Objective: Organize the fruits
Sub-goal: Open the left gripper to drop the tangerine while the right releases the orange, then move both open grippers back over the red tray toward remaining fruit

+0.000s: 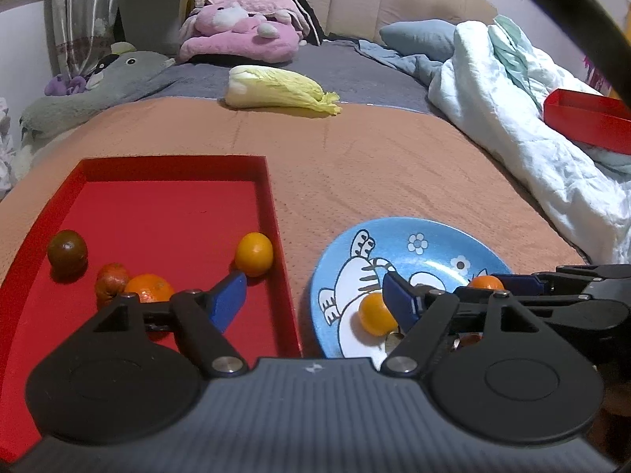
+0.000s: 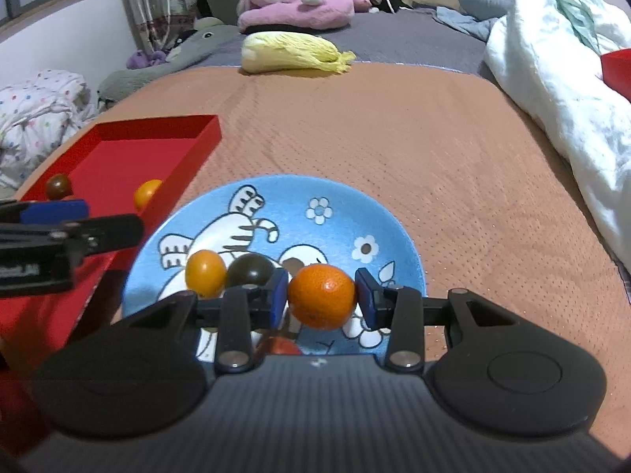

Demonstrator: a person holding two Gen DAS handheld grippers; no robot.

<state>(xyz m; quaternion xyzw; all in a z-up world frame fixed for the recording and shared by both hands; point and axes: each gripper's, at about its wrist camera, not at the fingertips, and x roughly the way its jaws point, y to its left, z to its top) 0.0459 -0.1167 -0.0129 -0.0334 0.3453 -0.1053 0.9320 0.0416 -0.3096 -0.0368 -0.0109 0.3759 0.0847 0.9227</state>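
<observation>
Tray (image 1: 272, 205): red, on the left of the orange blanket (image 1: 374, 165); four fruits lie inside near its near end.
Dark fruit (image 1: 67, 251): far left in the tray, apart from the others.
Wrinkled tangerine (image 1: 111, 285): touching a smoother tangerine (image 1: 149, 287) on its right, both just beyond the left tongs' left arm.
Yellow fruit (image 1: 254, 254): against the tray's right wall, just past the left blue pad.
Left tongs (image 1: 315, 295): released, jaws wide and empty, one pad over the tray, the other over the plate.
Plate (image 2: 339, 197): blue with a cartoon cat, just right of the tray.
Plate fruits: a yellow one (image 2: 205, 273) touching a dark green one (image 2: 250, 270), left of the right tongs; a red one (image 2: 282, 347) partly hidden under them.
Right tongs (image 2: 321, 299): clenched on an orange (image 2: 321, 295), both pads pressed to its sides, over the plate's near part.
Cabbage (image 2: 292, 53): far, at the blanket's far edge.
</observation>
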